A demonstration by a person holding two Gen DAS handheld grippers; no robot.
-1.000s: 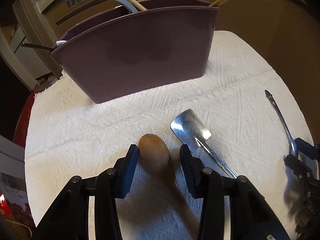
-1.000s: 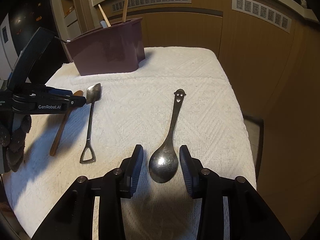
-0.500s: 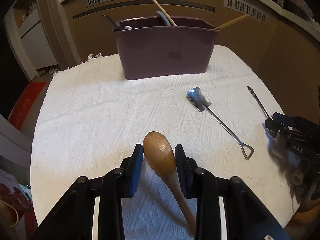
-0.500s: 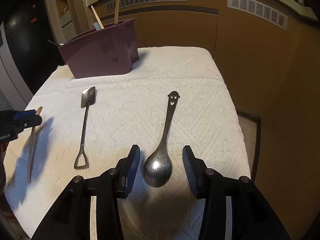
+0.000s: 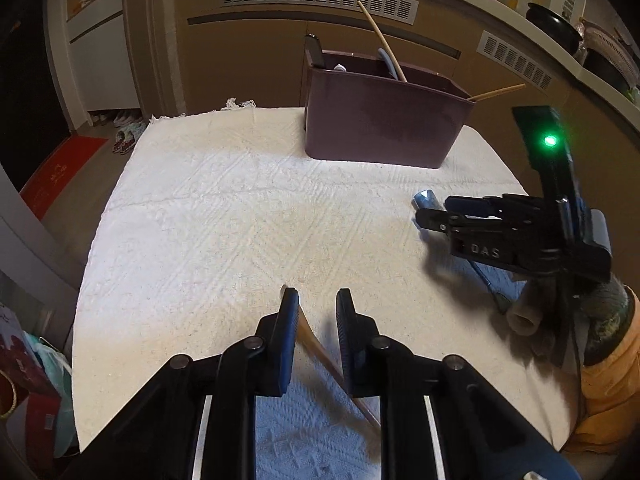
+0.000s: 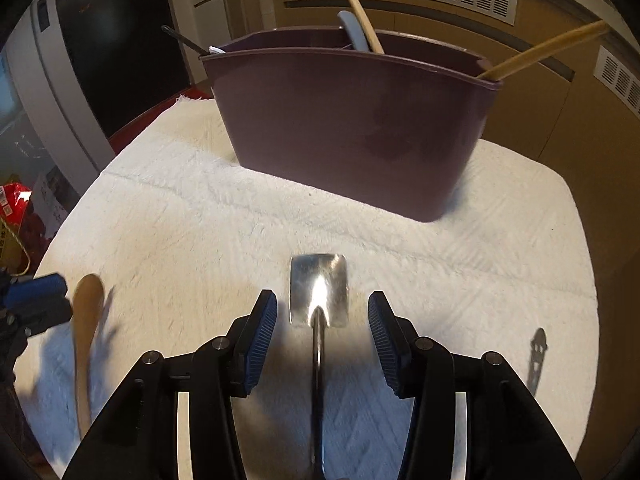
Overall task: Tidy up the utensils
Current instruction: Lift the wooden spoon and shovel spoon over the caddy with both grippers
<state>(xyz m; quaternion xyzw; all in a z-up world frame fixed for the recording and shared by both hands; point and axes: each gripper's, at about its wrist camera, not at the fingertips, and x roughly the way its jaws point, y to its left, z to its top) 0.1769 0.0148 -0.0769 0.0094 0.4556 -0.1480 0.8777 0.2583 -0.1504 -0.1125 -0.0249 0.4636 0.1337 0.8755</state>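
White towel-covered table (image 5: 224, 208), purple caddy (image 6: 352, 128) at the back.
Left gripper (image 5: 317, 309), closing, now hides the wooden spoon's (image 5: 320, 350) bowl; right gripper (image 6: 322, 316), opening, now straddles the shovel spoon (image 6: 318, 290), untouched.

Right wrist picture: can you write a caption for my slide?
Right gripper, jaws opening, straddles a shovel-shaped metal spoon before the purple utensil caddy.
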